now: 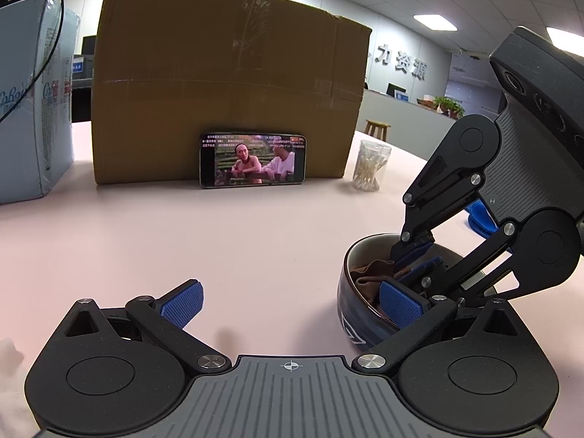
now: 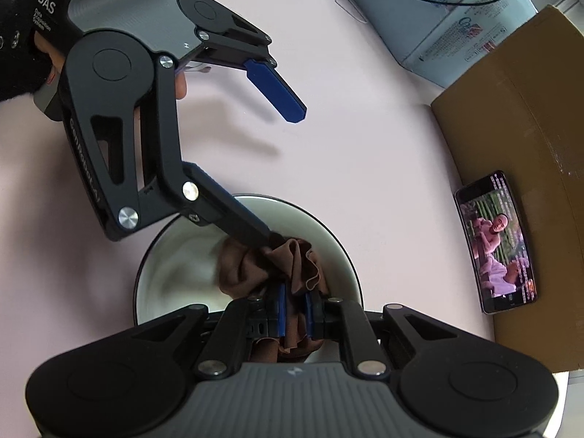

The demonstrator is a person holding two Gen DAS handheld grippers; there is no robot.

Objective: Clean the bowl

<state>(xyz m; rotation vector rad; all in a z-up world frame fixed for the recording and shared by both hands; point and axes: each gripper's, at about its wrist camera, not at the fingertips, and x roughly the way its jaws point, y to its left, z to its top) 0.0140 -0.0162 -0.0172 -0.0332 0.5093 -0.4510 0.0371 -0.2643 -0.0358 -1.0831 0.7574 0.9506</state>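
A dark blue bowl (image 1: 356, 319) with a pale inside (image 2: 175, 266) stands on the pink table. A brown cloth (image 2: 292, 262) lies bunched inside it, also seen in the left wrist view (image 1: 372, 277). My right gripper (image 2: 295, 306) points down into the bowl and is shut on the cloth; it also shows in the left wrist view (image 1: 419, 266). My left gripper (image 1: 292, 303) is open wide. Its right finger (image 1: 399, 304) reaches over the bowl's rim into the bowl, touching the cloth (image 2: 252, 233). Its left finger (image 1: 182, 301) hangs outside over the table.
A cardboard box (image 1: 226, 84) stands at the back with a phone (image 1: 252, 160) playing video leaning on it. A jar of cotton swabs (image 1: 370, 166) is to its right. A pale blue carton (image 1: 33, 98) stands at the left.
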